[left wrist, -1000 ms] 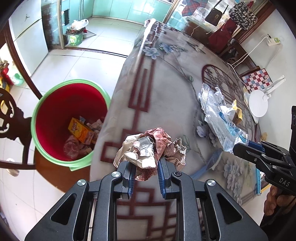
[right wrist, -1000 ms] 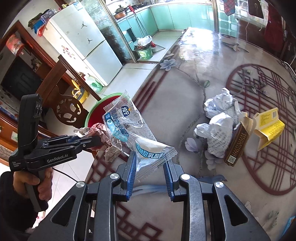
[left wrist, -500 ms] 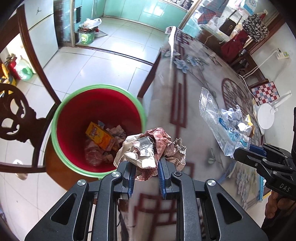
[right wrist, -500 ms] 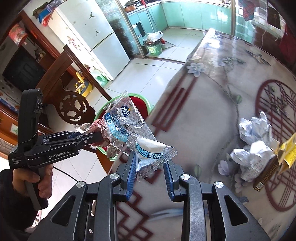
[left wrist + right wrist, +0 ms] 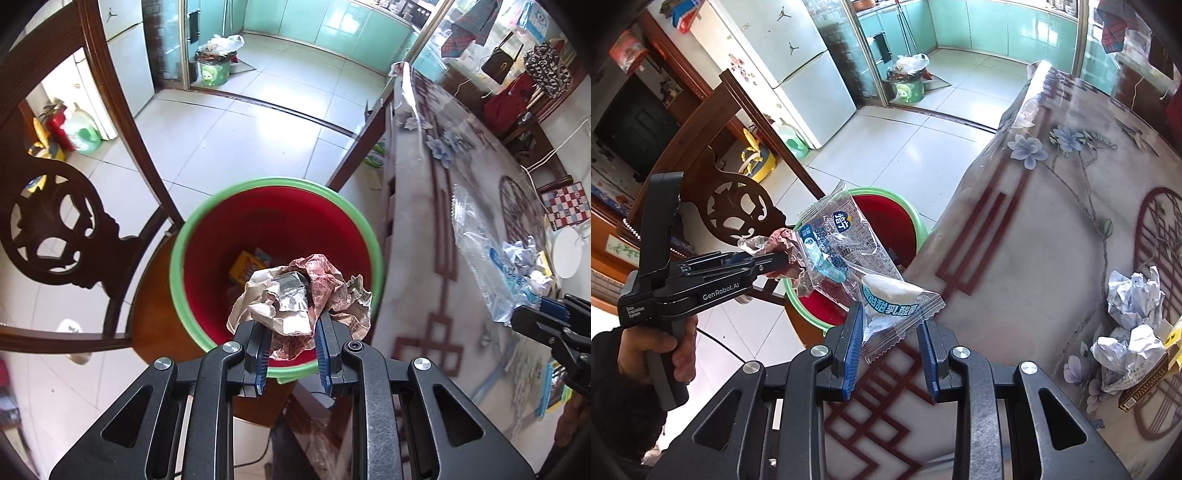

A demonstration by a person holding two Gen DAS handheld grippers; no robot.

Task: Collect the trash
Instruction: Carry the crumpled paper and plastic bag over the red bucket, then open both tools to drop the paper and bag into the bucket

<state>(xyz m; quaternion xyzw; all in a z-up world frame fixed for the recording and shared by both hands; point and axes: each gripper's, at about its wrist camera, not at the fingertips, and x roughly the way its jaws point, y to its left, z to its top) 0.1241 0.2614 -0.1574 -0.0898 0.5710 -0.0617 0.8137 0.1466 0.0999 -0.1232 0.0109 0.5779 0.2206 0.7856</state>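
My left gripper [image 5: 291,332] is shut on a crumpled wad of pink and white paper [image 5: 301,295] and holds it directly above the red bin with a green rim [image 5: 192,225], which holds a yellow box and other scraps. My right gripper [image 5: 892,328] is shut on a clear plastic snack wrapper with blue print [image 5: 857,258], held over the table edge [image 5: 945,229] beside the bin [image 5: 916,218]. The left gripper [image 5: 775,258] with its paper wad shows in the right wrist view. The right gripper [image 5: 535,321] with the wrapper [image 5: 484,266] shows at the right of the left wrist view.
A carved dark wooden chair [image 5: 62,236] stands left of the bin. Crumpled white papers [image 5: 1134,321], a yellow box and a dark flat pack lie on the patterned table at the right. A small green bin [image 5: 214,70] stands far off by the kitchen door.
Both grippers have moved left off the table toward the bin. The paper wad now hangs over the bin's opening; the wrapper has come to the table edge.
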